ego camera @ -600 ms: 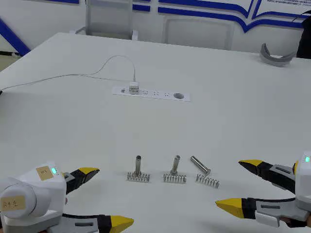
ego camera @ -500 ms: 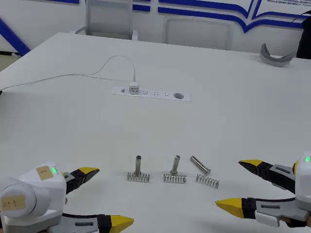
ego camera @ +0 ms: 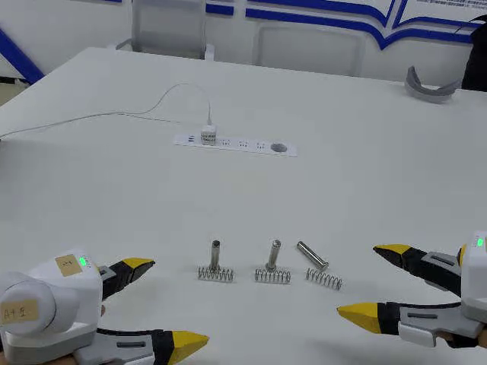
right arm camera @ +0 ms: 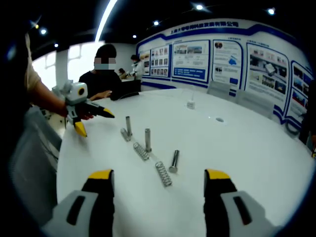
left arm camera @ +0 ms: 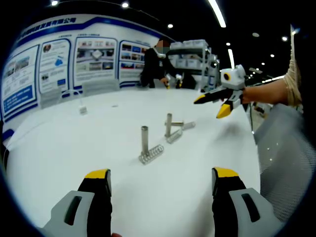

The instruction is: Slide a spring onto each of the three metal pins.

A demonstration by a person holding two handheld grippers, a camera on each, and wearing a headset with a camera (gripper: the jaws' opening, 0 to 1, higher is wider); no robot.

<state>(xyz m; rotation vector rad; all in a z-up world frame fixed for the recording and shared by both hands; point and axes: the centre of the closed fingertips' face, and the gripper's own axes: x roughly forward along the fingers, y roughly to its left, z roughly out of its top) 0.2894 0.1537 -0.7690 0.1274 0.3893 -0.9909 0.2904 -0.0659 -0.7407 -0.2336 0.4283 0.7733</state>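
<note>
A broad white table (ego camera: 365, 175) takes up most of the room, with a white power strip (ego camera: 234, 144) lying on it. Two pale chairs (ego camera: 169, 26) stand at its far edge, against a white wall (ego camera: 68, 23) with blue stripes. Poster boards (right arm camera: 190, 61) line the walls. Strip lights (left arm camera: 217, 12) and small spot lamps (right arm camera: 198, 7) glow on a dark ceiling

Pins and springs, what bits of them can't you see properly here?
- Left pin: foot hidden behind the left spring, head view.
- Middle pin: foot hidden behind the middle spring, head view.
- Right gripper: body cut off by the head view's edge.
- Posters: writing too blurred, right gripper view.
</note>
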